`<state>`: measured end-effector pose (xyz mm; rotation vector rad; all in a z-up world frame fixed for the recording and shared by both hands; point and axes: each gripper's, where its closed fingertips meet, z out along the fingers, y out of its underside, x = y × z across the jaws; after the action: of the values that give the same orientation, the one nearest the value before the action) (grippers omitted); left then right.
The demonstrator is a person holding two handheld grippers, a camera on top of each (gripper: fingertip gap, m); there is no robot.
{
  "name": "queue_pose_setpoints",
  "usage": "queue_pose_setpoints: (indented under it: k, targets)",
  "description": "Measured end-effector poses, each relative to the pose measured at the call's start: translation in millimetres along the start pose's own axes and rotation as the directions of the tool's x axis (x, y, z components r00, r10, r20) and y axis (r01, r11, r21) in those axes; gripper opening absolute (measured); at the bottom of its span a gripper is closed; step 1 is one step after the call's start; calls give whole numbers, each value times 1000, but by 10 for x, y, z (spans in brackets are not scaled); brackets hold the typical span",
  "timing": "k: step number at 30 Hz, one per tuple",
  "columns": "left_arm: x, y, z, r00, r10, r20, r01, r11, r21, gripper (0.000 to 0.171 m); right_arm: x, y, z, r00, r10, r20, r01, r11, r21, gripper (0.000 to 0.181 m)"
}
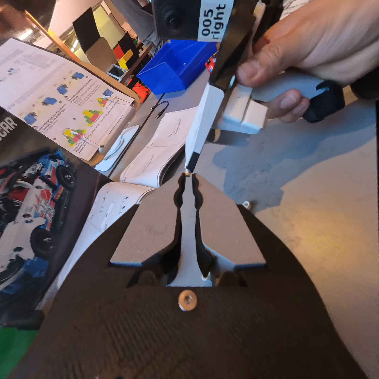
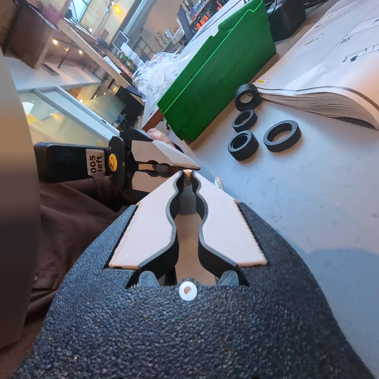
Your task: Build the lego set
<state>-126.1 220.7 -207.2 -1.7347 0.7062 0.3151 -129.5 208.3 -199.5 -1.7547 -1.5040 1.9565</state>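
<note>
A tiny pale peg-like lego piece (image 1: 187, 174) sits pinched between the tips of my left gripper (image 1: 188, 176), whose jaws are almost closed. My right gripper (image 1: 189, 167) comes down from above and its tip meets the same spot. In the right wrist view the pale piece (image 2: 187, 171) sits between the tips of my right gripper (image 2: 187, 174), which is closed on it. The left gripper (image 2: 195, 168) reaches in from the left and touches the piece's top. Both grippers hover just above the grey table.
Several black tyres (image 2: 243, 145) lie on the table next to an open instruction booklet (image 2: 328, 71). A green bin (image 2: 215, 82), plastic bags (image 2: 160, 69), a blue bin (image 1: 174, 65) and the set's box (image 1: 30, 205) stand around. A loose white piece (image 1: 246, 204) lies nearby. Left and right tips are no more than a few centimetres apart.
</note>
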Motion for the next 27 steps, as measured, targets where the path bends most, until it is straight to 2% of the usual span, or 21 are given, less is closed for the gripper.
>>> queue_pose_setpoints:
  k: [4, 11, 17, 27]
  targets:
    - [-7, 37, -4, 998, 61, 35, -60, 998, -18, 1, 15, -6, 20, 1000, 15, -4, -15, 1000, 7, 7]
    - [-173, -5, -17, 992, -99, 82, 95, 994, 47, 0, -22, -198, 65, 997, 56, 51, -63, 986, 155, 7]
    - [-169, -8, -23, 992, -94, 86, 90, 994, 59, 0, -5, -285, -27, 996, 55, 74, -71, 971, 230, 2]
    - [-187, 3, -15, 990, -110, 88, 105, 993, 59, 0, -1, -201, 0, 997, -69, -25, 72, 984, 160, 9]
